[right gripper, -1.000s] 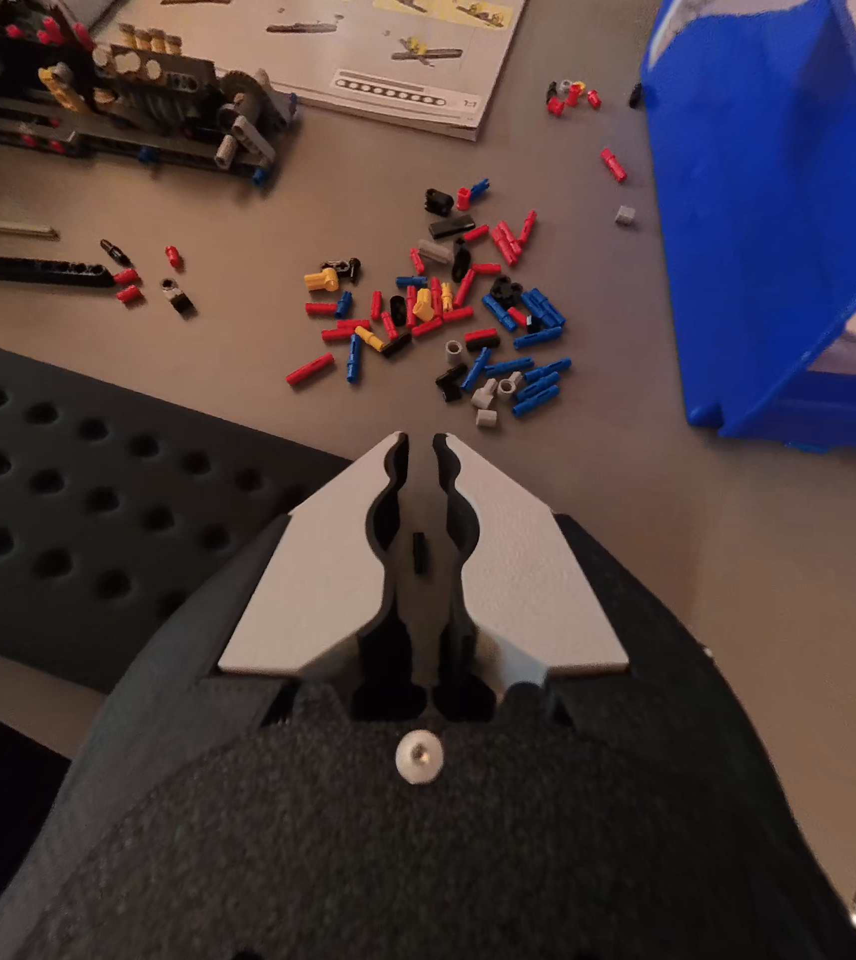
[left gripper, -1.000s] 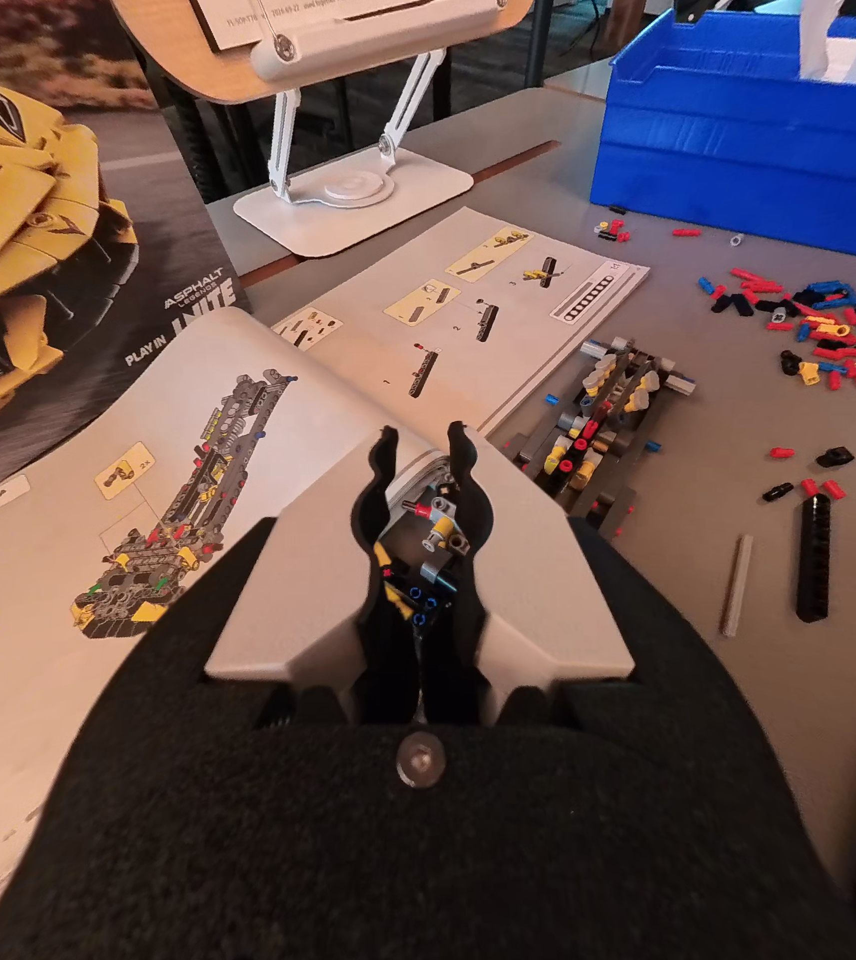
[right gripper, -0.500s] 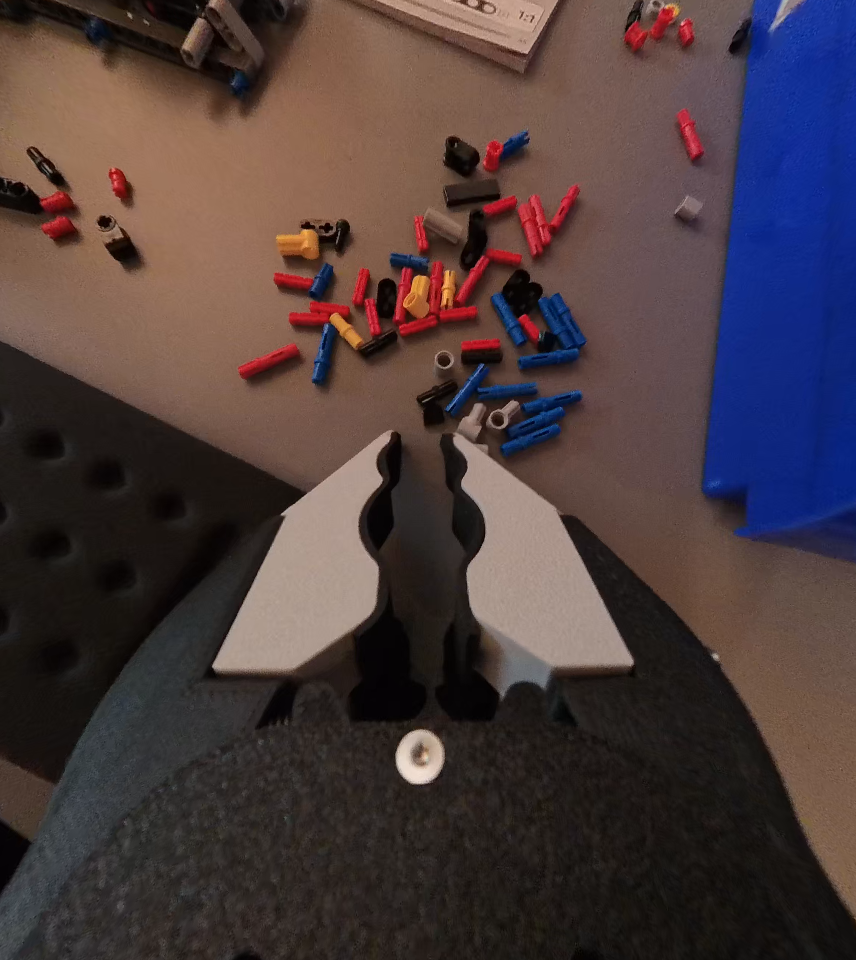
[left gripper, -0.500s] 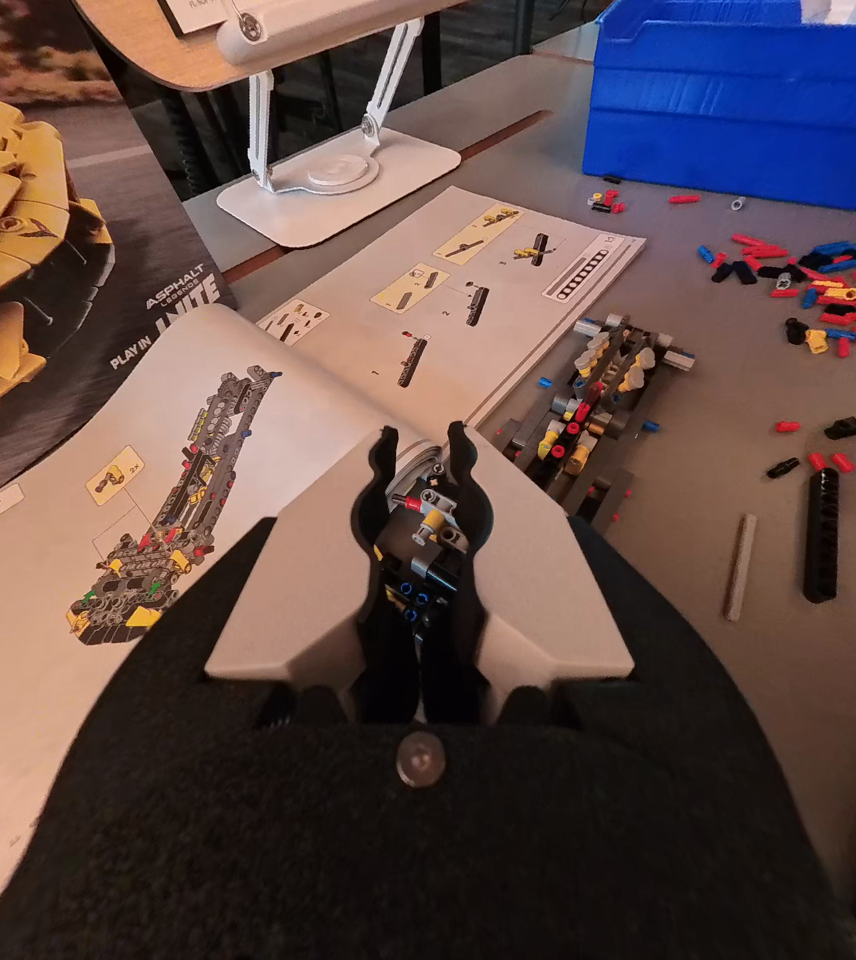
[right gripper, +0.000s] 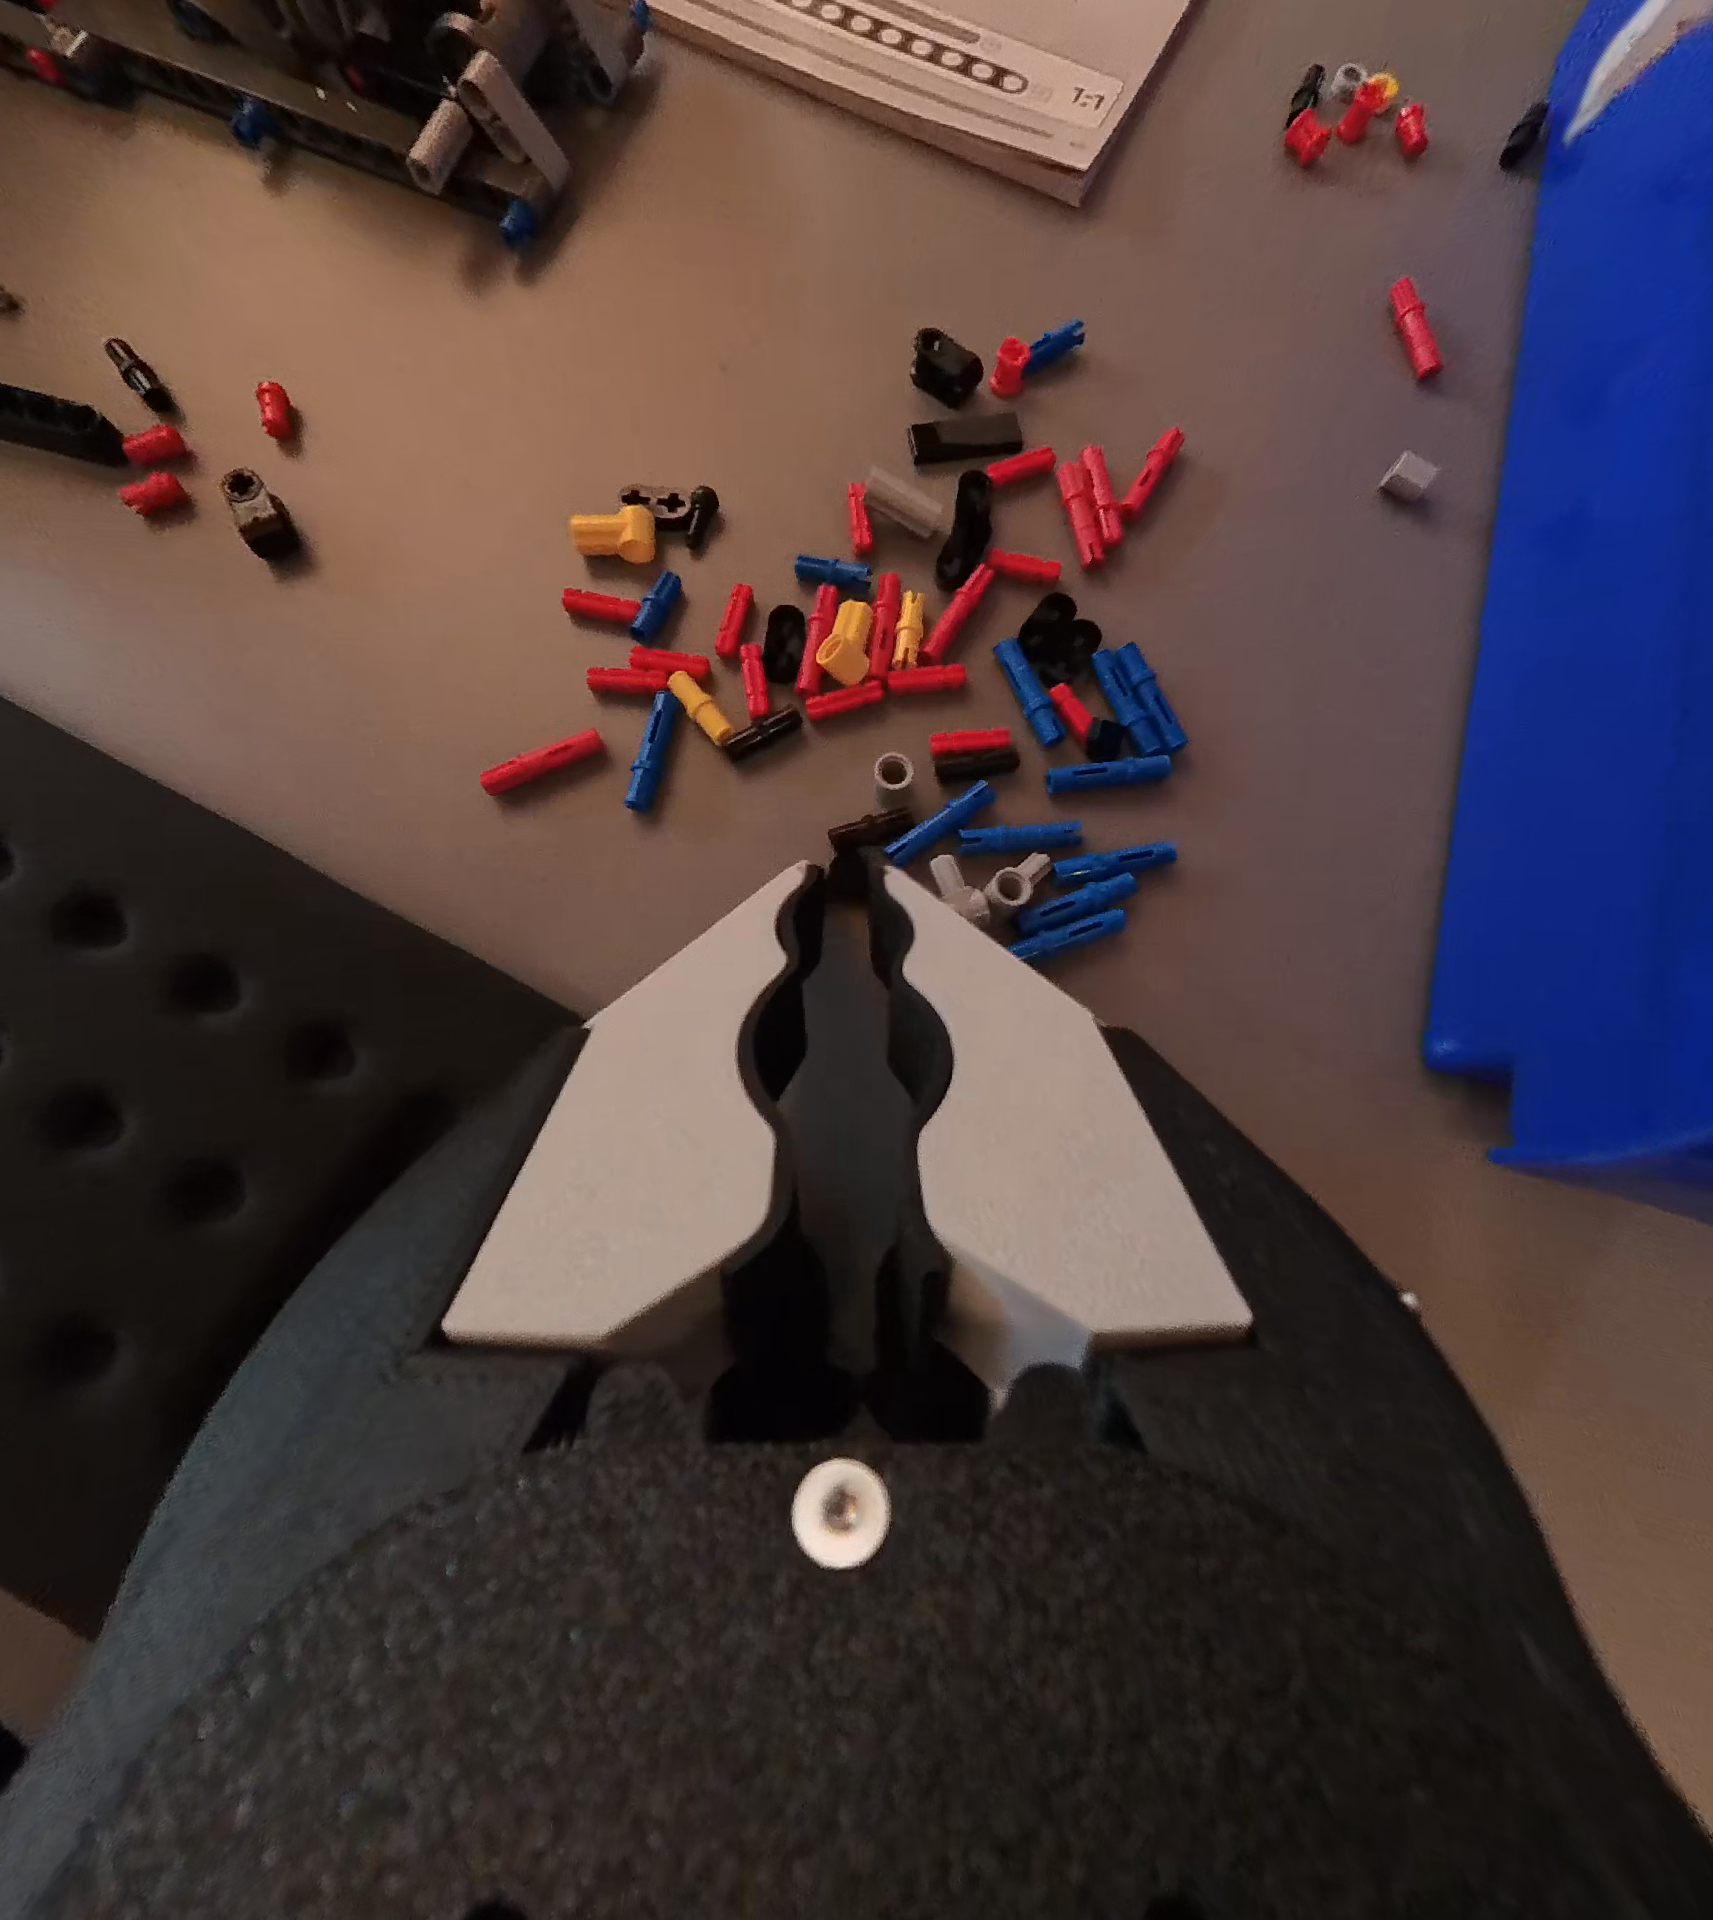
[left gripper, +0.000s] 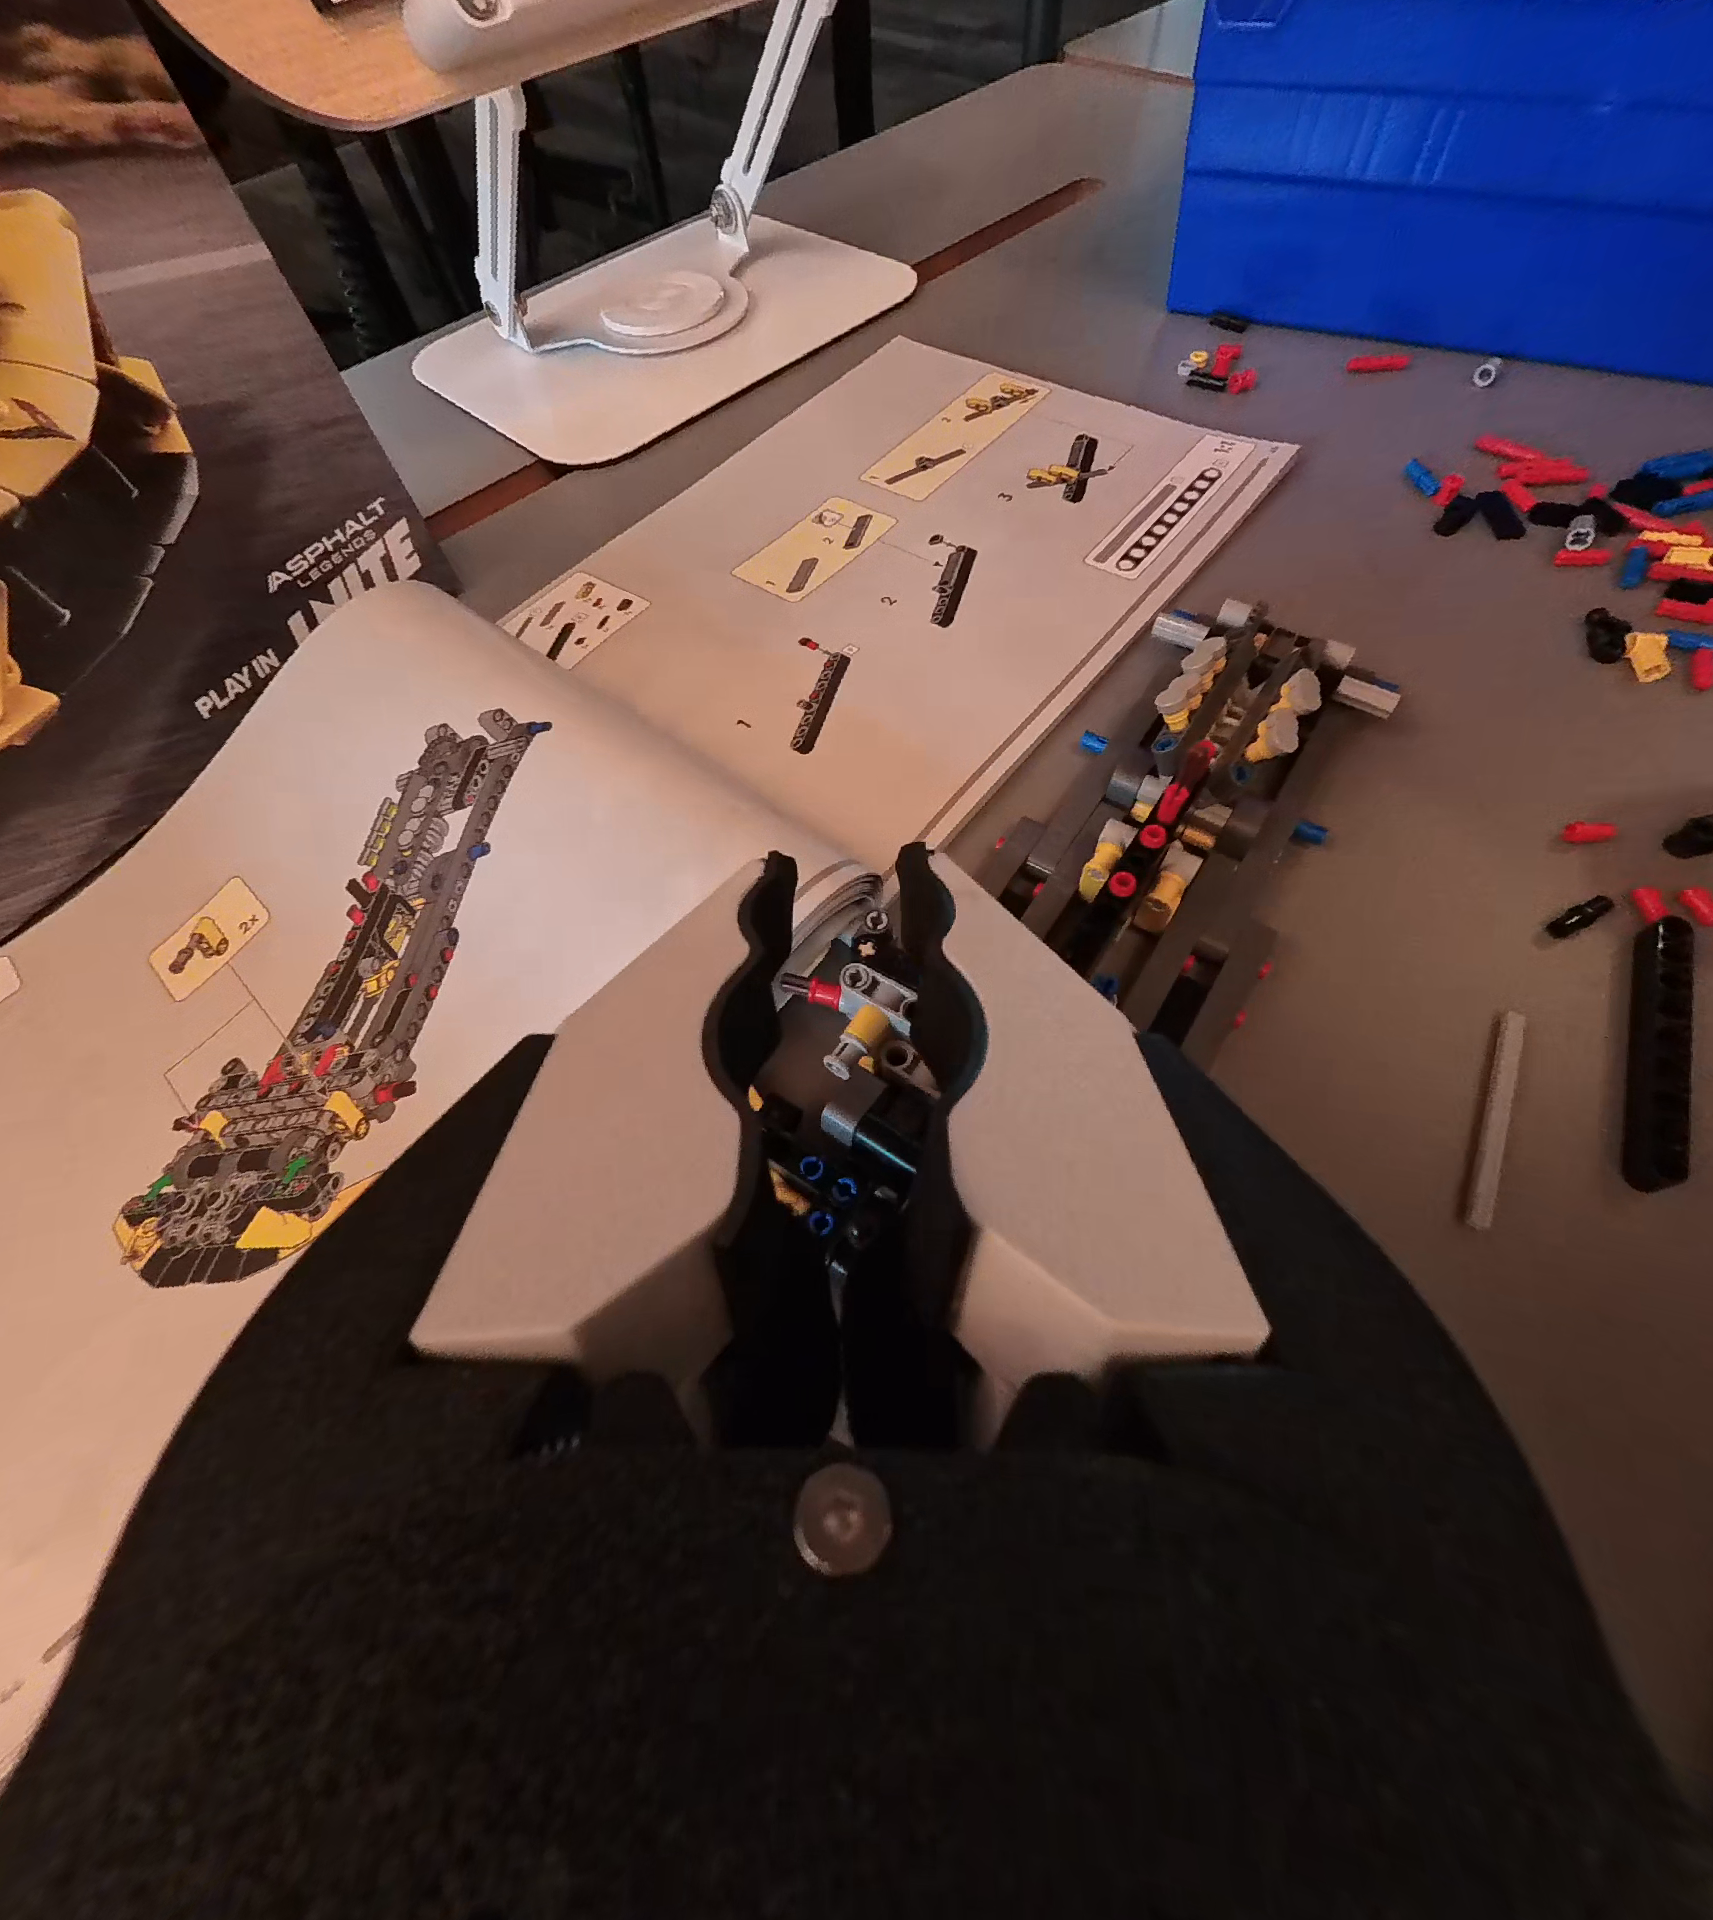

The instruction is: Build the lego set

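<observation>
My left gripper [left gripper: 850, 862] is shut on a small black, grey and yellow lego sub-assembly [left gripper: 867, 1023], held over the near edge of the open instruction booklet [left gripper: 935, 540]. The long grey and black chassis [left gripper: 1195, 790] lies on the table just to the right of it, and also shows at the top left of the right wrist view [right gripper: 478, 114]. My right gripper [right gripper: 847, 871] is low at the near edge of the pile of loose pins [right gripper: 883, 644]. Its jaws are nearly together around a black pin [right gripper: 867, 829].
A blue bin [right gripper: 1662, 623] stands to the right of the pile. A long black beam [left gripper: 1659, 1049] and a grey axle [left gripper: 1496, 1117] lie near the chassis. The set's box [left gripper: 52, 468] and a white stand [left gripper: 665, 343] are at the back left. A black perforated mat [right gripper: 104, 1091] lies near left. My right fingertips sit around 35 cm from my left ones. My left gripper's tips are some 15 cm from the grey axle [left gripper: 1496, 1117].
My right gripper has moved forward to the near edge of the pin pile, opened a little, then narrowed around the black pin. My left gripper has shifted only slightly with its sub-assembly.
</observation>
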Motion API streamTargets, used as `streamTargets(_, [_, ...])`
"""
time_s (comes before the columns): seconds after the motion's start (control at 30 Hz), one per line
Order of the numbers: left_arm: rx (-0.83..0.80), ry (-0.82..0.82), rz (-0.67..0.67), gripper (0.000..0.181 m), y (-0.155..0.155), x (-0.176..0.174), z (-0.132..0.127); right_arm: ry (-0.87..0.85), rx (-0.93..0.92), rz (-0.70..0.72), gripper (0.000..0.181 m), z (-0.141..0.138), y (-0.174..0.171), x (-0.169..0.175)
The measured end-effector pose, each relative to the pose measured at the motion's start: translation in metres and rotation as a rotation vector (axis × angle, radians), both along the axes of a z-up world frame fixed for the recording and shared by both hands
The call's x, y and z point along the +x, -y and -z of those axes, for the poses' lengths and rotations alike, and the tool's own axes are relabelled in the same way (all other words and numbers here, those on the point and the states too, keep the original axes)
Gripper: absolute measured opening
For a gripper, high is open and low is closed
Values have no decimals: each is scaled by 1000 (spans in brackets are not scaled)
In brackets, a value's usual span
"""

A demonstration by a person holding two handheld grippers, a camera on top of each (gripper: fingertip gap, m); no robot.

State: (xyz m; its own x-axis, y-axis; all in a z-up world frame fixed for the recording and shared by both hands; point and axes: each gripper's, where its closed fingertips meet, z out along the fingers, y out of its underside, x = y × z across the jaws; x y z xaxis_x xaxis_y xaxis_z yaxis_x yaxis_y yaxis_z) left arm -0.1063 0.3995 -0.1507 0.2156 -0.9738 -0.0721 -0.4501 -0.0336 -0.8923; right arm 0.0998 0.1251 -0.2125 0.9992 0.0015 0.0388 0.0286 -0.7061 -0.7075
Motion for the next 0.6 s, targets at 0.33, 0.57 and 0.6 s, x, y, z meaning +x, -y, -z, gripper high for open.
streamTargets(0.33, [14,19,3,18,2,0,-7,11,62,-28,7,-26,-7,-24])
streamTargets(0.57, [23,21,8,18,4,0,-9,-12,55,-230,7,-27,-61,-95])
streamTargets(0.6, [23,20,8,18,5,0,-9,-2,29,-238,7,-21,-67,-98])
